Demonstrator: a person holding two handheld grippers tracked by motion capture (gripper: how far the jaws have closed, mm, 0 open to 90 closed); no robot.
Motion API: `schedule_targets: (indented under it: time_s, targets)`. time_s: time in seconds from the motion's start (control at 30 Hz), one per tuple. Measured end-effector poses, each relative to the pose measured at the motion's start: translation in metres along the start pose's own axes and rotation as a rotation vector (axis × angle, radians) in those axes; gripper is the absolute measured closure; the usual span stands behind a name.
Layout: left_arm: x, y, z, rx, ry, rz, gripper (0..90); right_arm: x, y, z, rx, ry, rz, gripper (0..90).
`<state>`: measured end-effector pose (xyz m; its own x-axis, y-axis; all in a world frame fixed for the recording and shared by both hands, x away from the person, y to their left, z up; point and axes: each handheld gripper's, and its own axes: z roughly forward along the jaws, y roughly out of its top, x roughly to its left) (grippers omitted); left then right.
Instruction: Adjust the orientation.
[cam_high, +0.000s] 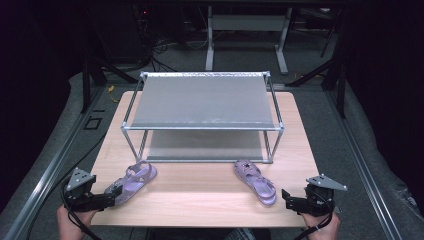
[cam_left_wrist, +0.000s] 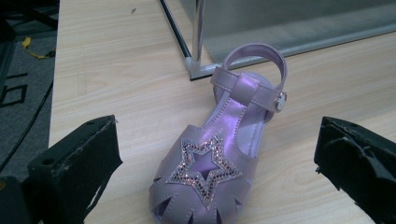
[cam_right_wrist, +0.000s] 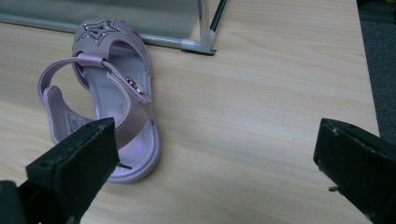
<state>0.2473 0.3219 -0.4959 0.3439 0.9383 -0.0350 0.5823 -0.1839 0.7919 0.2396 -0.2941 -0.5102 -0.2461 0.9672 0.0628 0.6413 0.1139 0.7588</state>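
Two lilac sandals lie on the wooden table (cam_high: 200, 187) in front of a metal rack (cam_high: 202, 100). The left sandal (cam_high: 136, 178) has a glittery star on its toe (cam_left_wrist: 204, 168), which points at my left gripper (cam_high: 116, 193). That gripper (cam_left_wrist: 217, 140) stands open, with the toe between its jaws and a gap on each side. The right sandal (cam_high: 256, 181) lies with its heel (cam_right_wrist: 60, 116) toward my right gripper (cam_high: 288, 198). That gripper (cam_right_wrist: 215, 140) is open over bare wood, its left jaw close beside the sandal's heel.
The rack has two grey shelves, the lower shelf (cam_high: 205, 145) just behind the sandals. Its front corner posts (cam_left_wrist: 198, 32) (cam_right_wrist: 205, 23) stand close to each sandal. The table's right edge (cam_right_wrist: 369, 93) is near my right gripper. Dark floor with cables surrounds the table.
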Motion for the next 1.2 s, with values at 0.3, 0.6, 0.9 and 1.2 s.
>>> schedule_targets:
  time_s: [0.3,0.6,0.9,1.2]
  targets:
    - [-0.007,0.016,0.016,0.021,-0.012,-0.012,2.3,0.010,-0.005,-0.010,-0.001,0.005,0.001,0.0]
    - [-0.009,0.032,0.036,0.051,0.011,-0.019,16.5,0.018,-0.015,-0.022,-0.017,-0.007,0.010,0.2]
    - [-0.013,0.036,0.057,0.107,-0.017,-0.016,34.1,0.022,-0.014,-0.023,0.007,-0.004,-0.007,1.2]
    - [-0.016,0.034,0.056,0.108,-0.050,-0.001,53.2,0.020,-0.016,-0.023,-0.015,0.008,0.008,1.4]
